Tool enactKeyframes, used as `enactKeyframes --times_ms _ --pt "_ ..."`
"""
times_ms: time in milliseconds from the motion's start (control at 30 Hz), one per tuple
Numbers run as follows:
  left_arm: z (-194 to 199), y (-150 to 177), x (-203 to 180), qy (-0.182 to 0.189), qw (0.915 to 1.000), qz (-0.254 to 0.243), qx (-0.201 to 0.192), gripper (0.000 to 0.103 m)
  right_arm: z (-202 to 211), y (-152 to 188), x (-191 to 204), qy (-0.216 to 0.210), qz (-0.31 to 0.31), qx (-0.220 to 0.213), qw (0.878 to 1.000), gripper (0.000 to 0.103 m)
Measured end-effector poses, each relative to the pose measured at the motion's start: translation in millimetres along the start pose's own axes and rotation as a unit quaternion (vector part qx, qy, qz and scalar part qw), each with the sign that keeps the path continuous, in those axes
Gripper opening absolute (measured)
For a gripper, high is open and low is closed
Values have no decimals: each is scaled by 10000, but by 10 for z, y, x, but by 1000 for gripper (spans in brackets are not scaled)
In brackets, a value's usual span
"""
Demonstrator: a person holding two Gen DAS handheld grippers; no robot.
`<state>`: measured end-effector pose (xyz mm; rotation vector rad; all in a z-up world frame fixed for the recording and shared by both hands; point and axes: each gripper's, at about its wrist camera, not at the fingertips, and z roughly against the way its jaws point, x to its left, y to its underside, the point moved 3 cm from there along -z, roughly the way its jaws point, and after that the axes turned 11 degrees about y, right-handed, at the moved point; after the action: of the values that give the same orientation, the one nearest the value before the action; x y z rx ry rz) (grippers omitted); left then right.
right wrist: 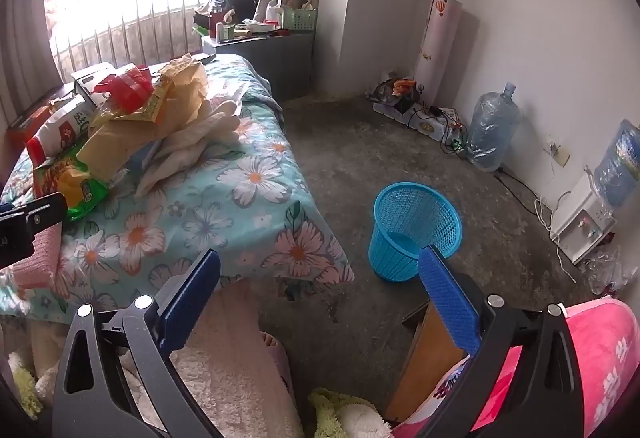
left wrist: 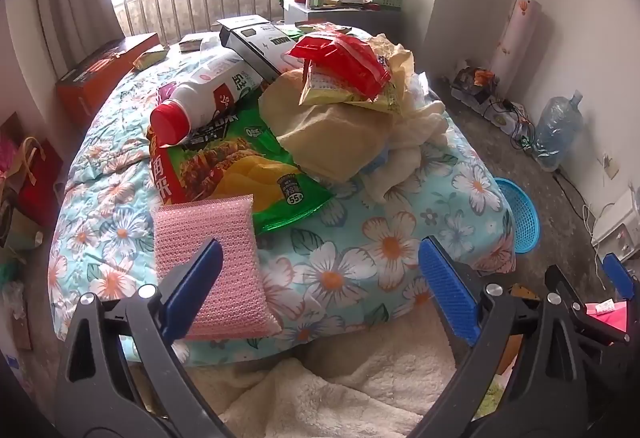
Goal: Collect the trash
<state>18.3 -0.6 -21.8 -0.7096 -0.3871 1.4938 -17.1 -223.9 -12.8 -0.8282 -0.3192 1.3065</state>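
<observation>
Hovering wide apart and empty, the fingers [left wrist: 208, 278] of the left gripper [left wrist: 320, 278] point down at the near end of the bed [left wrist: 400, 238], with the pink pouch [left wrist: 212, 262] lying just behind the left finger and untouched. The right gripper [right wrist: 320, 278] is likewise fully spread and holds nothing; it hangs over the bare floor [right wrist: 360, 142] between the bed's corner and the blue basket [right wrist: 416, 226].

Beyond the pouch, the trash sits in a heap on the flowered cover: a green chip bag [left wrist: 256, 166], a white bottle [left wrist: 200, 98] with a red cap resting on it, a red wrapper [left wrist: 340, 58] atop yellow wrappers, a tan paper bag [left wrist: 332, 130], and boxes farther back. White gloves [left wrist: 416, 126] lie beside the heap; whether they count as trash cannot be told.

The basket stands upright on the floor just off the bed's corner and looks empty, so collecting appears not yet begun; this seems to be the approach to a first pick.

The next move likely calls for the left gripper to drop onto the nearest piece, probably the pouch or chip bag, and pinch a flat edge firmly, since both are thin and slippery. The carry must then clear the bed's corner to reach the basket.
</observation>
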Motion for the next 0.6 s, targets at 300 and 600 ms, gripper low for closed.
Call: enactKeyframes --times_ms 300,600 --pt "16 22 38 27 10000 82 -13 94 3 -4 4 8 2 -13 10000 97" --pt "-19 11 54 15 9999 88 51 94 23 -15 24 1 3 -17 10000 97"
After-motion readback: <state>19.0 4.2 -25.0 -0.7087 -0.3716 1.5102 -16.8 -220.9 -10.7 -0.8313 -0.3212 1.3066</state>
